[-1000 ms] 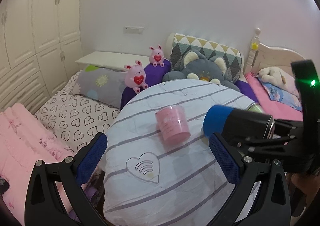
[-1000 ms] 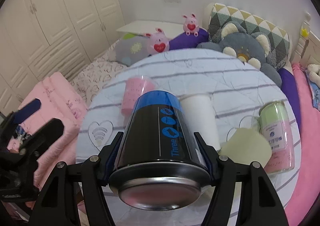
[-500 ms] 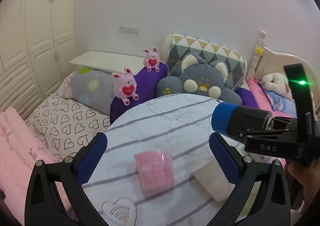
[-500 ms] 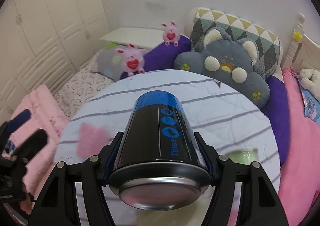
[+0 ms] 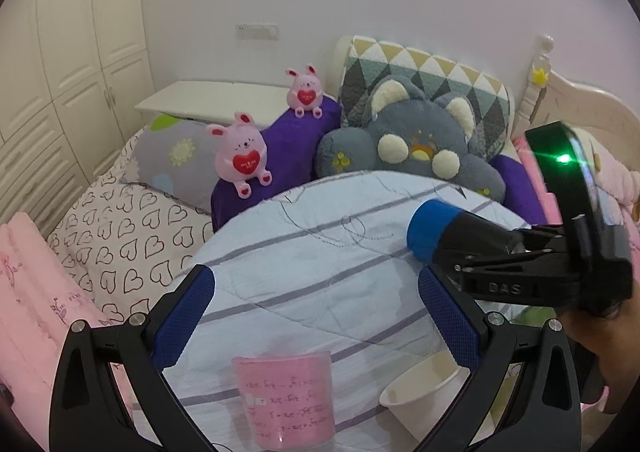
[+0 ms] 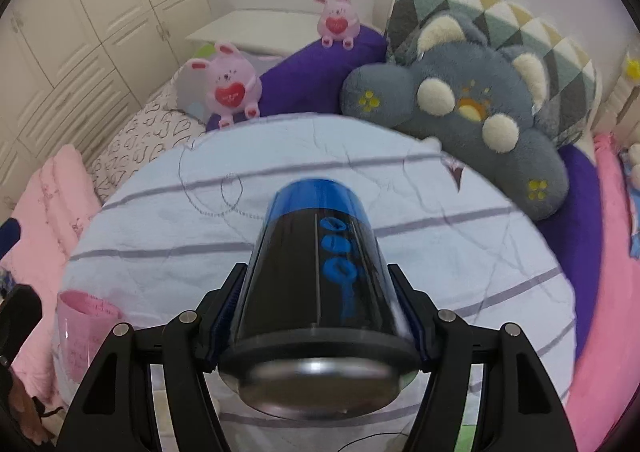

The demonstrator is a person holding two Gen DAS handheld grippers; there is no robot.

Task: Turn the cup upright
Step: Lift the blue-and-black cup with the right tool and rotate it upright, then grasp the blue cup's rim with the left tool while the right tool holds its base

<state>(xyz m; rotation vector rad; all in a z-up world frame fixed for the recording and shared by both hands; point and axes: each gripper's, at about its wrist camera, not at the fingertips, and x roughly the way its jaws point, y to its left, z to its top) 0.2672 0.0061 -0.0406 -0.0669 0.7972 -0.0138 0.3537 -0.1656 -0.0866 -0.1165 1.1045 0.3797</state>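
left claw (image 5: 316, 304) spread wide, empty; right claw (image 6: 320, 304) clamped, apparently level, hand (image 5: 608, 336) behind it.

Your left wrist view looks from low over the striped quilt (image 5: 320, 260) toward the headboard pillows. Your right wrist view faces the same way, close behind the black-and-blue cup (image 6: 320, 260). Both share the quilt, grey plush cushion (image 5: 412, 144) and pink bunnies.

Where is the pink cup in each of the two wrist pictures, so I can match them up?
Left wrist view: the pink cup sits bottom centre, between the open left claw's fingers.
Right wrist view: it stands at the lower left edge, left of the black and blue cup that the right claw grips.
Shared landmark: the grey bear cushion.
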